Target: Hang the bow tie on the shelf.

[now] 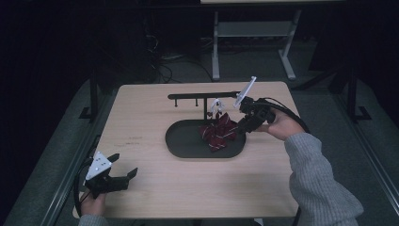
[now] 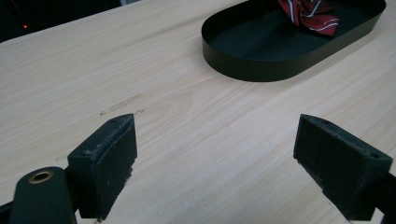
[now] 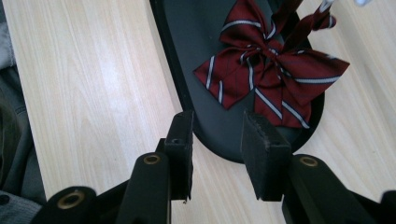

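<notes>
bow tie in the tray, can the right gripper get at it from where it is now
Probably yes: the right gripper hovers at the tray rim, jaws open and empty, with nothing between them and the bow tie.

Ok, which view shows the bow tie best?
The right gripper view: the bow tie sits close and whole, stripes clear, in the black tray. The high view has it small and dark; the left gripper view catches just its lower edge at the frame's top.

Right hand-held gripper (image 1: 241,126) beside bow tie (image 1: 219,133) in tray (image 1: 181,143).
</notes>
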`<move>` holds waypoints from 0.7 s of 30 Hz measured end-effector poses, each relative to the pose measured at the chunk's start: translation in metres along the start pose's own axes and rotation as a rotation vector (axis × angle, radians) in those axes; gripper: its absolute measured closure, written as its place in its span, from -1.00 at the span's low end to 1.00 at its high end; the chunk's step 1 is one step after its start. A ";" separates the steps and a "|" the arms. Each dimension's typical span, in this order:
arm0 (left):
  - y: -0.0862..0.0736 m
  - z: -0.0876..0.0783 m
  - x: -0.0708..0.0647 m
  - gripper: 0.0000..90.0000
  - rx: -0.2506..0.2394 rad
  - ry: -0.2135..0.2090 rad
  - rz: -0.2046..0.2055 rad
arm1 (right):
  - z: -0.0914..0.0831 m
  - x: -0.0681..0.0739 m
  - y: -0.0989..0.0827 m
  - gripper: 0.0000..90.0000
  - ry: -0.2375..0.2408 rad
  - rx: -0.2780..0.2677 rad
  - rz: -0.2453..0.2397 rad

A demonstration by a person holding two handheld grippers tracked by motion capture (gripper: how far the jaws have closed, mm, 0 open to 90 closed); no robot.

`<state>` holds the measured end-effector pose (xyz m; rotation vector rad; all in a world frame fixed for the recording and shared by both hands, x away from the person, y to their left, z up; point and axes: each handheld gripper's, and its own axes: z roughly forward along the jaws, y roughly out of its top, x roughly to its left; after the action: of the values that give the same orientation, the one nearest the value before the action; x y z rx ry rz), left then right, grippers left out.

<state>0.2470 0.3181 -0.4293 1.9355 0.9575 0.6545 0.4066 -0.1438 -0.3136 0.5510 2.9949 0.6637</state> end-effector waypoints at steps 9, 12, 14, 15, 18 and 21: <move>0.000 0.000 0.000 -0.71 0.001 0.000 0.001 | 0.003 0.001 -0.012 0.33 -0.006 -0.012 0.014; 0.000 0.000 0.000 -0.71 0.002 0.001 0.003 | 0.004 0.002 -0.016 0.31 -0.007 -0.013 0.021; 0.000 0.000 0.000 -0.71 0.002 0.001 0.001 | 0.004 0.002 -0.019 0.30 -0.006 -0.015 0.026; 0.000 0.000 0.000 -0.71 0.001 0.001 0.001 | 0.004 0.001 -0.020 0.30 -0.007 -0.016 0.027; 0.000 0.000 0.000 -0.71 0.002 0.002 0.001 | 0.005 0.002 -0.023 0.29 -0.010 -0.020 0.031; 0.000 0.000 0.000 -0.71 0.003 0.002 0.003 | 0.006 0.003 -0.026 0.27 -0.012 -0.023 0.034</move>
<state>0.2470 0.3177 -0.4291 1.9396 0.9577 0.6578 0.3960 -0.1625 -0.3297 0.6039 2.9694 0.6943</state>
